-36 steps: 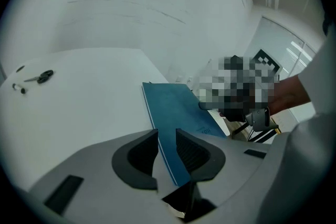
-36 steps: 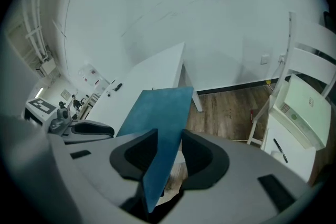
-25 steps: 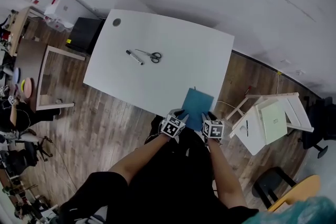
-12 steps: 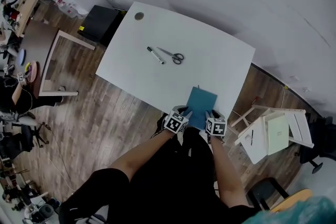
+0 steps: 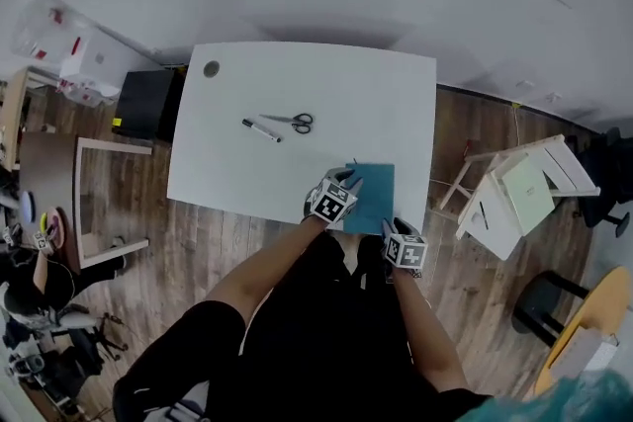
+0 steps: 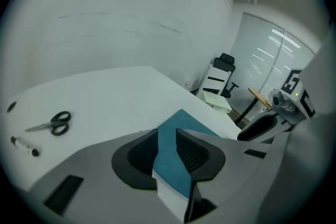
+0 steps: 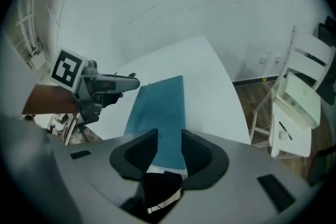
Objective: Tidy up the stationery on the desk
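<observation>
A teal notebook (image 5: 374, 198) lies at the near right part of the white desk (image 5: 237, 173), its near end at the desk's edge. My left gripper (image 5: 346, 183) is at the notebook's left side and is shut on the notebook (image 6: 169, 157), whose white page edge shows between the jaws. My right gripper (image 5: 392, 228) hovers at the notebook's near right corner. Its jaws stand apart over the notebook's cover (image 7: 157, 113) without pinching it. Black-handled scissors (image 5: 296, 122) and a marker (image 5: 261, 130) lie side by side mid-desk, also seen as scissors (image 6: 52, 123) and marker (image 6: 23, 145).
A white folding chair (image 5: 514, 198) with a pale green book stands right of the desk. Left of the desk are a black box (image 5: 143, 99) and a wooden frame (image 5: 94, 203). A round cable hole (image 5: 211, 68) sits in the desk's far left corner.
My left gripper has moved from the notebook's near edge up along its left side. The notebook now lies further onto the desk. The right gripper stays at the near edge.
</observation>
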### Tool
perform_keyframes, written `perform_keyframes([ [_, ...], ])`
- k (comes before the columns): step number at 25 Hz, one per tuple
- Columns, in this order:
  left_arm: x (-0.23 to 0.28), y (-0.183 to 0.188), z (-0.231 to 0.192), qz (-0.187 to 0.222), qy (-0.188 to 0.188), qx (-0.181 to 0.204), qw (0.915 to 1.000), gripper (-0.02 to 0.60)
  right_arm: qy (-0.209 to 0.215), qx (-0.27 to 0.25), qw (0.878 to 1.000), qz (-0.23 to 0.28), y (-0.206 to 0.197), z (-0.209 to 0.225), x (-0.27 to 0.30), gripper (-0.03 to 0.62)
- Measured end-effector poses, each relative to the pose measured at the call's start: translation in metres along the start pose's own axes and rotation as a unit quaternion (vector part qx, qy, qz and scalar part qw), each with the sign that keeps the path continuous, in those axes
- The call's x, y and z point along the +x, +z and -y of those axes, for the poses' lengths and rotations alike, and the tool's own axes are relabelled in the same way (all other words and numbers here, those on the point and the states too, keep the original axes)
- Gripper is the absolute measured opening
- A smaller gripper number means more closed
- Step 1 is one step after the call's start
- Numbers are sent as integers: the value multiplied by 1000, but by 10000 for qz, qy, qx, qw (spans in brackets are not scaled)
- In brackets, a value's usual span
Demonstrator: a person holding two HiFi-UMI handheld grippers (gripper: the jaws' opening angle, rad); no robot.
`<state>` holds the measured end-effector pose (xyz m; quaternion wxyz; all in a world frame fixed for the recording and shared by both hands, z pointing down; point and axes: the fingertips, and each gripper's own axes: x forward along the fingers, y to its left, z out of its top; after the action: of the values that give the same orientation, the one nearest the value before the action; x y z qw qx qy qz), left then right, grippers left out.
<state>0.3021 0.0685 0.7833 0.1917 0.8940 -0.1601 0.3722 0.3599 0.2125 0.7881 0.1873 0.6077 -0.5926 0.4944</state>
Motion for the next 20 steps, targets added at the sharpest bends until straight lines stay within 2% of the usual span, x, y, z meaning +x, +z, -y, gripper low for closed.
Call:
perform_keyframes([
  [4,17,12,-6,-99,-251,630,9976,97,-181,726,9969,245,-15,-7,0,146],
  [8,29,15,-9,-317,-459,980,9936,97,-288,1110,9927,369,-23,-16,3,146],
  [14,37,-4,-12,-668,-667,1123,9892,98,-375,1088,9929,296,-37,-31,18,146],
  [18,34,-19,-14,-816,-691,1601,9813,98,-400,1022,9936,267,-39,-27,21,133],
  [20,32,-22,-15,-783,-677,1689,9802,98,-370,1002,9940,224,-38,-25,21,133],
])
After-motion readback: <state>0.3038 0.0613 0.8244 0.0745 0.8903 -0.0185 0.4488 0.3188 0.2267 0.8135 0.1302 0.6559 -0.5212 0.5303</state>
